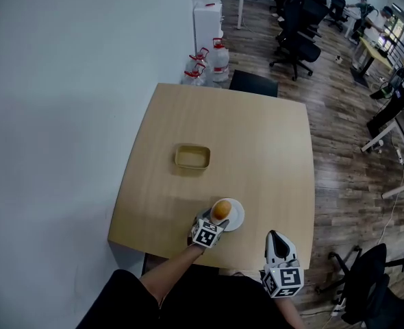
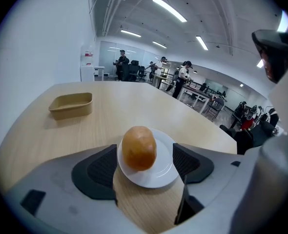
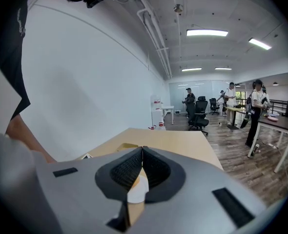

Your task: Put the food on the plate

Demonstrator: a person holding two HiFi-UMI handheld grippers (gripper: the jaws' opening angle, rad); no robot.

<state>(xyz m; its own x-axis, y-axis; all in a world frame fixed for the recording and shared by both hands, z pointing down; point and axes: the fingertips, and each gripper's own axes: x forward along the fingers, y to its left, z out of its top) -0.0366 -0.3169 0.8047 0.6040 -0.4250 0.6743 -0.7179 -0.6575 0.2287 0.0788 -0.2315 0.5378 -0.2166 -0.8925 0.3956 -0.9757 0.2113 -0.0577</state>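
Note:
A round golden-brown bread roll [image 1: 220, 210] [image 2: 139, 147] rests on a small white plate [image 1: 235, 216] [image 2: 159, 175] near the front edge of the wooden table [image 1: 257, 136]. My left gripper [image 1: 209, 223] [image 2: 143, 162] stands open just behind the plate, its jaws either side of the roll and apart from it. My right gripper [image 1: 276, 242] [image 3: 142, 165] hovers at the table's front edge, right of the plate, shut with nothing between its jaws. The plate [image 3: 136, 194] shows as a white sliver below them.
A shallow tan tray [image 1: 192, 157] [image 2: 71, 104] sits mid-table beyond the plate. Water jugs [image 1: 217, 58] and a dark chair [image 1: 253, 83] stand past the far edge. A white wall runs along the left; office chairs and people fill the room at right.

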